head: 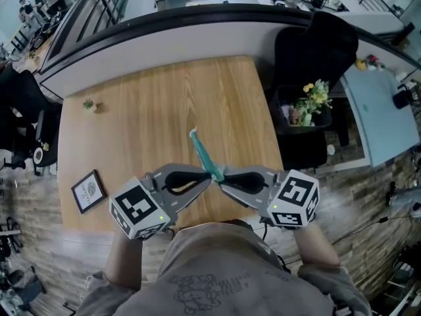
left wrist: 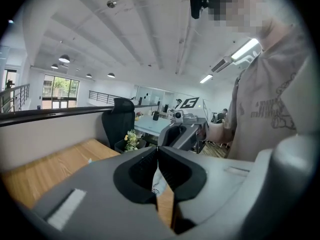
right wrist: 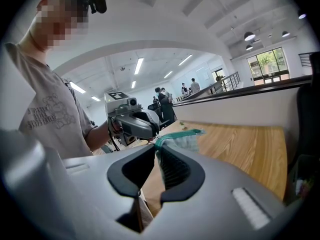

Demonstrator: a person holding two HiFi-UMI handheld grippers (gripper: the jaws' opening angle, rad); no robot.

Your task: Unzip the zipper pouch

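The left tool (head: pixel 210 176) and right tool (head: pixel 222 179) both pinch the pouch (head: pixel 201 151), seemingly light and floppy, best gripped beside its zipper (right wrist: pixel 179 134)

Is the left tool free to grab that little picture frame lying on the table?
Probably not as things stand: the left tool is shut on the teal pouch, which the right tool pinches too. Once it lets go, the way to the frame looks clear.

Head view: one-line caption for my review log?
Teal zipper pouch pinched by left hand-held gripper and right hand-held gripper above the wooden table.
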